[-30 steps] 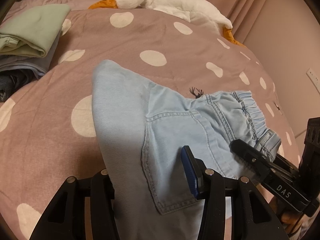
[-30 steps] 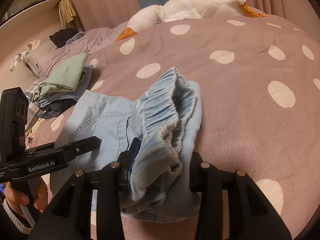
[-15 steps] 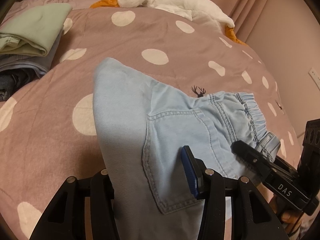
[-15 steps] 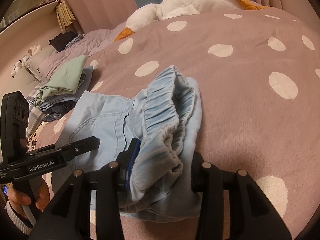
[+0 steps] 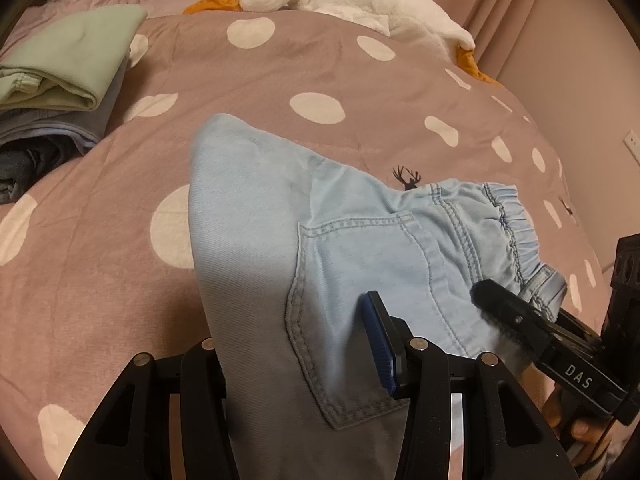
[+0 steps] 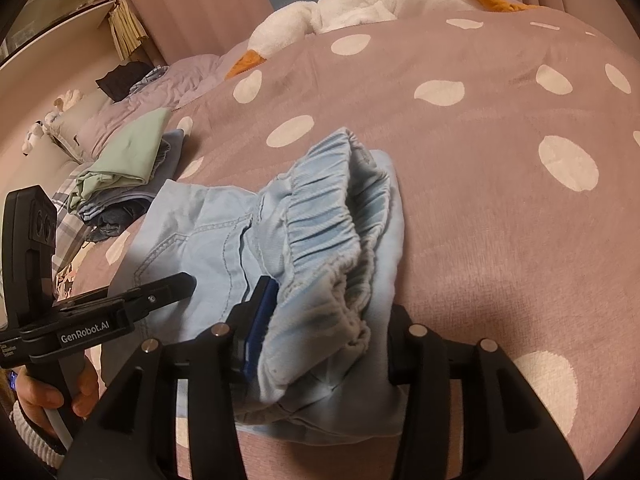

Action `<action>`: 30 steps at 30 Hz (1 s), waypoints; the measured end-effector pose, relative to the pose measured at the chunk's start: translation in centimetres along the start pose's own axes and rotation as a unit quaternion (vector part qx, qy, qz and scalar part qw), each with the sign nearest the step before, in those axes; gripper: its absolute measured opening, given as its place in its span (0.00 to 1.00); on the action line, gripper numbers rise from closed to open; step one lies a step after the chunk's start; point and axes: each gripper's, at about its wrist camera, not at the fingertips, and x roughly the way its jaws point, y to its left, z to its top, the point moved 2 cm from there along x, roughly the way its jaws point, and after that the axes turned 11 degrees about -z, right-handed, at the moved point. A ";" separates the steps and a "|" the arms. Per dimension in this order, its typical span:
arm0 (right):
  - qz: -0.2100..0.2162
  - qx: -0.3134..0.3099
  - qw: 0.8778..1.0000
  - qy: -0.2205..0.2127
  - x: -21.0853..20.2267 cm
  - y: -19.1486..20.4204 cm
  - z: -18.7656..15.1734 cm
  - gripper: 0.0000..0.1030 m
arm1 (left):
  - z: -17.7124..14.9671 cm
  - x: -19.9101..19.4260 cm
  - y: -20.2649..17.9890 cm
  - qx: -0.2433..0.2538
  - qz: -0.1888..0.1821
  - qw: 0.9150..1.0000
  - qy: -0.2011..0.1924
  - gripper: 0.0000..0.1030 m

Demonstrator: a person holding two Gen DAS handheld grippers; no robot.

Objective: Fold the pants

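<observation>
My left claw [image 5: 296, 344] grips the soft, pale denim pants [image 5: 320, 248], folded on the dotted blanket [image 5: 240, 80]. My right claw [image 6: 324, 320] is opening, the bunched, ribbed waistband [image 6: 328, 216] between its jaws.

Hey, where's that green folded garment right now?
The green garment tops the clothes pile at the far left of the left wrist view, on the dotted blanket, left of the pants.
</observation>
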 end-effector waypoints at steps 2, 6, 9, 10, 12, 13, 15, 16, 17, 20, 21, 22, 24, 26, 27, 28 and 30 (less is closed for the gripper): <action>0.000 0.002 1.000 0.004 0.2 -0.2 0.0 0.47 | 0.0 0.0 0.1 0.000 0.002 1.000 0.000 0.46; -0.003 0.005 1.000 0.009 0.4 -0.4 -0.1 0.50 | 0.0 0.0 0.3 0.000 0.006 1.000 0.003 0.46; -0.009 0.005 1.000 0.012 0.6 -0.6 -0.2 0.52 | -0.1 0.1 0.5 0.004 0.016 1.000 0.006 0.46; -0.011 0.005 1.000 0.014 0.7 -0.6 -0.2 0.54 | -0.1 0.1 0.6 0.004 0.018 1.000 0.007 0.47; -0.014 0.005 1.000 0.016 0.8 -0.8 -0.1 0.56 | -0.1 0.1 0.8 0.004 0.025 1.000 0.008 0.51; -0.016 0.005 1.000 0.017 0.9 -0.8 -0.1 0.57 | -0.1 0.1 0.9 0.005 0.030 1.000 0.008 0.54; -0.017 0.005 1.000 0.018 0.9 -0.8 -0.1 0.57 | -0.2 0.0 1.1 0.006 0.034 0.999 0.008 0.56; -0.017 0.003 1.000 0.018 1.0 -0.8 -0.1 0.57 | -0.2 0.1 1.1 0.005 0.034 0.999 0.009 0.57; -0.018 0.003 1.000 0.019 1.0 -0.8 -0.1 0.58 | -0.2 0.1 1.2 0.004 0.034 0.999 0.009 0.57; -0.019 0.003 1.000 0.020 1.0 -0.9 0.0 0.58 | -0.2 0.1 1.2 0.003 0.036 0.999 0.009 0.58; -0.020 0.004 1.000 0.020 1.0 -0.9 0.0 0.58 | -0.3 0.0 1.2 0.003 0.037 0.999 0.009 0.58; -0.020 0.006 1.000 0.021 0.9 -0.8 0.0 0.58 | -0.4 -0.1 1.2 0.003 0.038 0.999 0.010 0.58; -0.020 0.007 1.000 0.024 0.8 -0.8 -0.2 0.59 | -0.5 -0.2 1.2 0.002 0.038 0.999 0.011 0.58; -0.021 0.005 0.999 0.026 0.7 -0.8 -0.3 0.59 | -0.8 -0.3 1.3 0.001 0.036 0.999 0.012 0.58; -0.021 0.005 0.999 0.027 0.6 -0.8 -0.4 0.60 | -0.9 -0.5 1.3 0.000 0.036 0.999 0.012 0.58; -0.022 0.005 0.999 0.028 0.6 -0.8 -0.5 0.60 | -1.0 -0.6 1.3 0.000 0.036 0.999 0.013 0.58; -0.024 0.005 0.999 0.030 0.4 -0.8 -0.6 0.60 | -1.3 -0.8 1.3 0.000 0.036 0.999 0.014 0.58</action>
